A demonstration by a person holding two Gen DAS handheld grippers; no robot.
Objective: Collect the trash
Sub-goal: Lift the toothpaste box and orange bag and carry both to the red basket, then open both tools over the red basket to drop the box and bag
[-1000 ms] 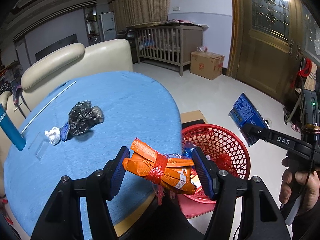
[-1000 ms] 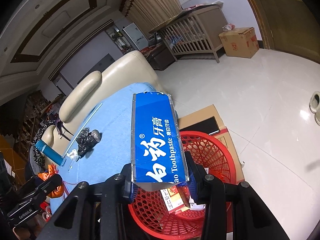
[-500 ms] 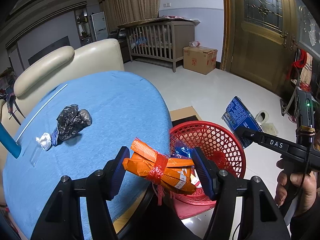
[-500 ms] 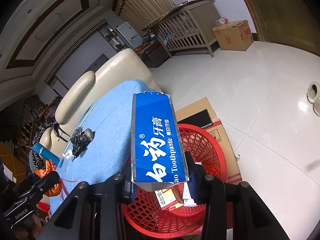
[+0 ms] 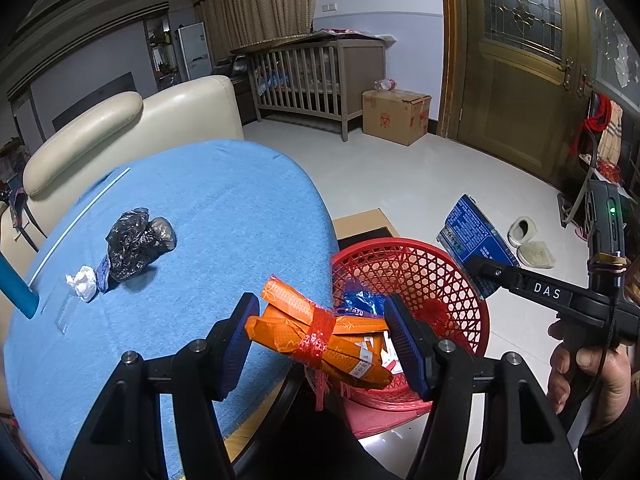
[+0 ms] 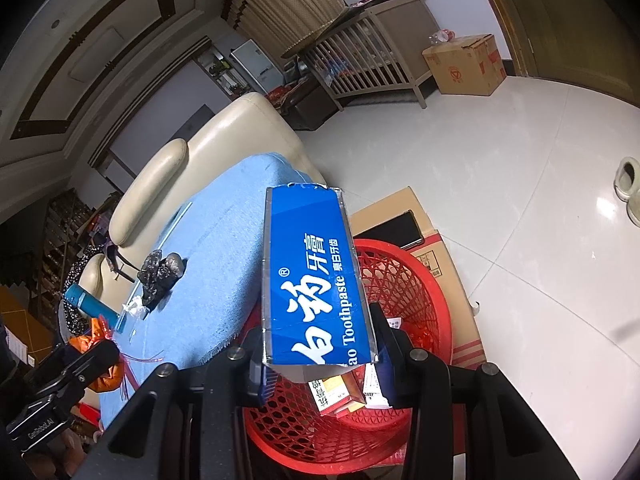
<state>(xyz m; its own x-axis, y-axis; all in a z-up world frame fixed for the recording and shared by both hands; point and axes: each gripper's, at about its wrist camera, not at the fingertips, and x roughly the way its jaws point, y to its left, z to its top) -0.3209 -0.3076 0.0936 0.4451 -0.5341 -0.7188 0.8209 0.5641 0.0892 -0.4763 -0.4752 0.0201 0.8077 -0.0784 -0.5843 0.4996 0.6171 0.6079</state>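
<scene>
Right wrist view: light, crushable toothpaste box (image 6: 316, 280) is clamped mid-length by right gripper (image 6: 320, 364) above red basket (image 6: 420, 292).

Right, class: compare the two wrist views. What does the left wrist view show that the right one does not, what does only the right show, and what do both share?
Only the left wrist view shows the glazed wooden door and the back of the toothpaste box, all small print.

Only the right wrist view shows the box's front with the word "Toothpaste", and a phone lying on flattened cardboard.

Both show the red basket, blue tablecloth, black plastic bag, orange bundle, crib and cardboard carton.
</scene>
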